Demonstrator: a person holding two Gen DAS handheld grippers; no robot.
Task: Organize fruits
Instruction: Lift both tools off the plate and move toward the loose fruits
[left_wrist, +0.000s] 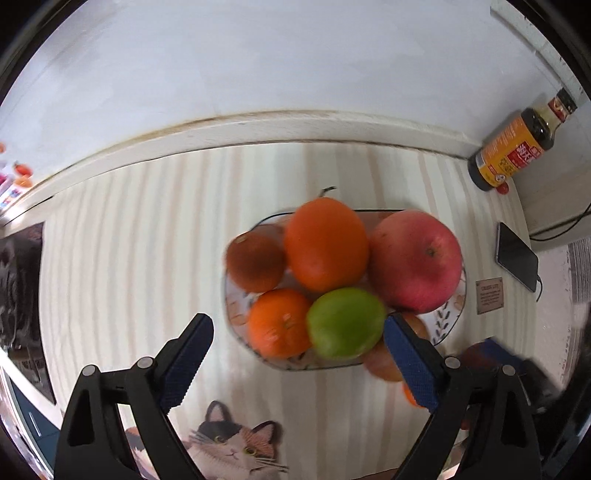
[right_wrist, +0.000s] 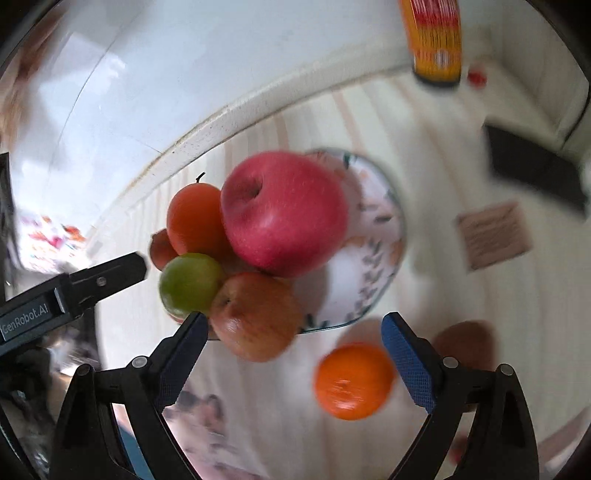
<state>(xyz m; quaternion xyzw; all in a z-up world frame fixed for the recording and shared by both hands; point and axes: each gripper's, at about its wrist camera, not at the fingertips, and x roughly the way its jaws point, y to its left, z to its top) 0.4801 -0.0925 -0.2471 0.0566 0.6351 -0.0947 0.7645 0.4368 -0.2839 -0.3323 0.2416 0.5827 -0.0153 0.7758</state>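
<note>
Plate (left_wrist: 448, 321) heaped with red apple (left_wrist: 415, 260), oranges, green fruit (left_wrist: 345, 323) | loose orange (right_wrist: 352, 380) on table (left_wrist: 129, 240) near-right of plate | left gripper (left_wrist: 299, 334) jaws wide, empty | right gripper (right_wrist: 295, 332) jaws wide, empty

Fruits (left_wrist: 327, 243) piled on plate (left_wrist: 448, 317)

There was one plate (right_wrist: 373, 254). Apples came to two: a red apple (left_wrist: 415, 258) and a duller apple (right_wrist: 255, 315). Oranges came to four: a big orange (left_wrist: 325, 243), a small orange (left_wrist: 279, 323), a dark orange (left_wrist: 255, 258) and a loose orange (right_wrist: 352, 380) off the plate. There was one green fruit (left_wrist: 345, 323). Elsewhere were one bottle (left_wrist: 513, 147), one phone (left_wrist: 517, 256), one card (left_wrist: 489, 295) and one cat mat (left_wrist: 232, 443). A blurred brown shape (right_wrist: 465, 343) could not be counted.
</note>
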